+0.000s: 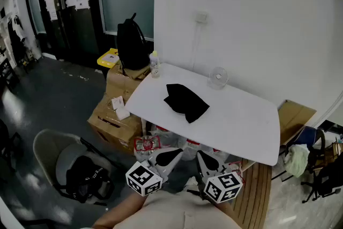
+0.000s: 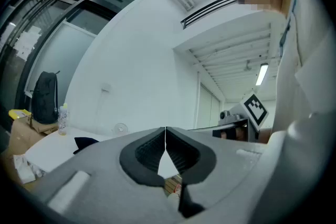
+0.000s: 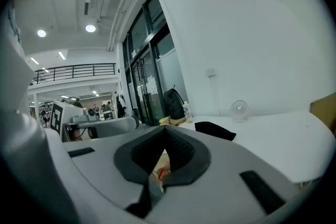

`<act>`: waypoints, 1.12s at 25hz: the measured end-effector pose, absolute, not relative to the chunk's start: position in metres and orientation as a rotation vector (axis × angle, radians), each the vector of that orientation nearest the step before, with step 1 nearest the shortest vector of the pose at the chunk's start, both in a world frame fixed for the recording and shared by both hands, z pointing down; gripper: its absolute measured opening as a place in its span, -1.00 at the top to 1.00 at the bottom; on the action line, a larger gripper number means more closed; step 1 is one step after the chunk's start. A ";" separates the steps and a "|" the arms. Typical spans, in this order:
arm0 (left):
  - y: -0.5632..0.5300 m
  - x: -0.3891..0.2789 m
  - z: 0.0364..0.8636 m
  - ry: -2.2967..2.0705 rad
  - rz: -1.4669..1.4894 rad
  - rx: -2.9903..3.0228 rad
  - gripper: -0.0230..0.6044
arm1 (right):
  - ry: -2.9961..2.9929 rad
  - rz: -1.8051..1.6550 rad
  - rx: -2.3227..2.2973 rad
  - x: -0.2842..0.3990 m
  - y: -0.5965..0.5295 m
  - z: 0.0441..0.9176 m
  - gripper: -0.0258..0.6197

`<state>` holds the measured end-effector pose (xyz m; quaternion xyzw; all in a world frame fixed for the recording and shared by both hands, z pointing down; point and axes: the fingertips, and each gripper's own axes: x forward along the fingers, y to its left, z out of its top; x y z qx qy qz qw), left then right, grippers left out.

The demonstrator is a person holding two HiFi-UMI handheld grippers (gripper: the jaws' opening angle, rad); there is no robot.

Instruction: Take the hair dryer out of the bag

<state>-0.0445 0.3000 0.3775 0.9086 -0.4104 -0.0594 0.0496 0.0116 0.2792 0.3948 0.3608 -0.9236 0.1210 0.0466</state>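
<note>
A black bag (image 1: 185, 100) lies closed and slumped near the middle of the white table (image 1: 241, 126). It also shows as a dark lump in the left gripper view (image 2: 85, 142) and the right gripper view (image 3: 215, 130). No hair dryer shows in any view. My left gripper (image 1: 170, 156) and right gripper (image 1: 205, 160) hang side by side close to my body, short of the table's near edge and well away from the bag. Both are shut and hold nothing: the left gripper's (image 2: 166, 136) pads meet, and so do the right gripper's (image 3: 165, 139).
A small clear fan (image 1: 218, 78) and a bottle (image 1: 155, 64) stand at the table's far side. A black backpack (image 1: 131, 43) rests on cardboard boxes (image 1: 115, 115) to the left. A chair (image 1: 64, 163) holds dark gear at lower left. Wooden slats (image 1: 257, 196) lie at lower right.
</note>
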 end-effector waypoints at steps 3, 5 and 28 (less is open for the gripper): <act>0.302 -0.043 0.379 -1.227 -0.174 2.755 0.89 | -2.818 0.368 1.100 0.010 0.284 0.394 0.88; 0.304 -0.040 0.382 -1.213 -0.163 2.755 0.89 | -2.814 0.374 1.096 0.010 0.287 0.396 0.88; 0.203 -0.044 0.401 -1.237 -0.157 2.644 0.89 | -2.862 0.510 0.908 -0.008 0.187 0.413 0.70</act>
